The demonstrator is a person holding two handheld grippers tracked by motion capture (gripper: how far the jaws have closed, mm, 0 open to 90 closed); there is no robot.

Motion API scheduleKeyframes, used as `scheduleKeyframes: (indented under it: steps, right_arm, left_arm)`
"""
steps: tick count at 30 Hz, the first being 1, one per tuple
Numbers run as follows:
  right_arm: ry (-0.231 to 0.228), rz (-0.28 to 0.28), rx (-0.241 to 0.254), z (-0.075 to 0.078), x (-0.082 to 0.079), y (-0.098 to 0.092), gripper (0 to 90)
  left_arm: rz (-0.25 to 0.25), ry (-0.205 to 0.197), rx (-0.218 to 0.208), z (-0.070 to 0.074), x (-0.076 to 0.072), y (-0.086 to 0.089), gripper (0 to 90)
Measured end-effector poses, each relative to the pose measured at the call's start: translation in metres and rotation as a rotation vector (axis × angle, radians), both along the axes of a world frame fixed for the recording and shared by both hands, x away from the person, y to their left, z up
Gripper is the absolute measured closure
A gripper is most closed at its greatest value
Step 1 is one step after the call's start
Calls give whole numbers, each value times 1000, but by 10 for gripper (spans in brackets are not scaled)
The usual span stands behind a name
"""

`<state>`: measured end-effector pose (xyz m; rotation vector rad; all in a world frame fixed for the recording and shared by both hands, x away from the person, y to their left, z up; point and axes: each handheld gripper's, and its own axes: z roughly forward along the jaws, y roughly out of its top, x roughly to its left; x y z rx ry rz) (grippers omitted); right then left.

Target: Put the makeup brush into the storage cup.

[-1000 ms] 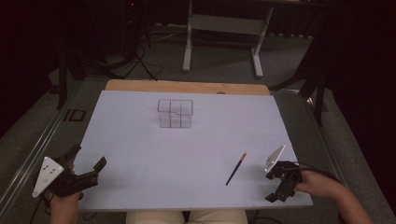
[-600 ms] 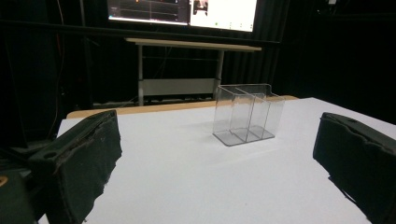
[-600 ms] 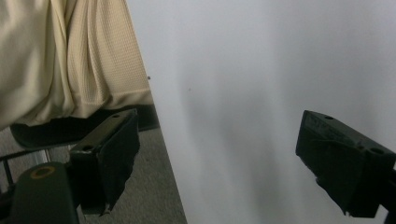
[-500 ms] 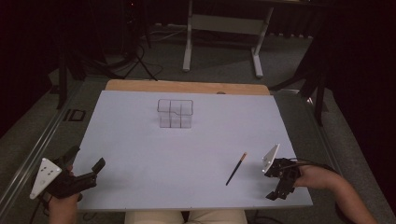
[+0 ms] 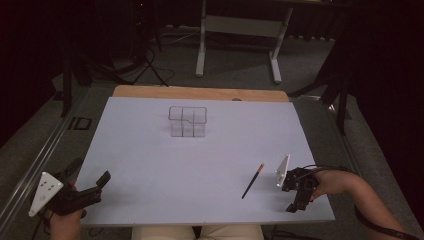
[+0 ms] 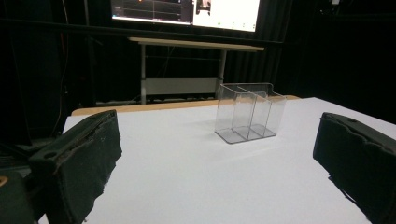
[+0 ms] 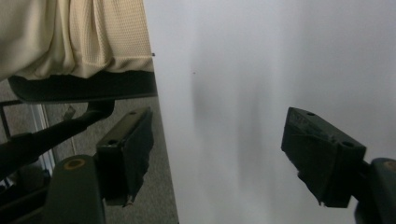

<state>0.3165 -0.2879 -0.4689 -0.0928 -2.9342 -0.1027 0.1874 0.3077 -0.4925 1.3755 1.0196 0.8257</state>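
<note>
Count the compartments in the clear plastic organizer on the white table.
4 visible, in a two-by-two grid inside the clear plastic organizer at the far middle of the white table: two far, two near. The thin dark brush lies outside it; all look empty.

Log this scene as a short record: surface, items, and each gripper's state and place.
surface: white table
items: clear organizer toward the far side; pencil near the right gripper, lying flat
left gripper: open, nothing between the jaws, at the near left corner, aimed toward the organizer
right gripper: open, jaws have just been closing somewhat, nothing between them, at the near right edge, beside the pencil but apart from it
</note>
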Motion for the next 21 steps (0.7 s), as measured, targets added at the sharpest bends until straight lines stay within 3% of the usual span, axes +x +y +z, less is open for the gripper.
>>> scheduleKeyframes:
  steps: [6,9,12,15,17,21]
  right_arm:
    - [-38,81,-19,-1,6,7,293]
    - [-47,113,-9,0,7,10,294]
    - [-75,209,24,3,8,17,295]
    - [-77,222,30,4,8,19,317]
    - [-104,272,44,5,10,26,349]
    - [-115,308,40,6,11,32,367]
  left_arm:
    - [9,2,2,0,-4,2,20]
    - [13,4,1,-1,-5,2,20]
    - [15,6,0,-1,-8,3,20]
    - [16,6,1,-1,-9,3,20]
    - [24,6,3,-1,-12,5,20]
    - [28,7,2,-1,-14,6,20]
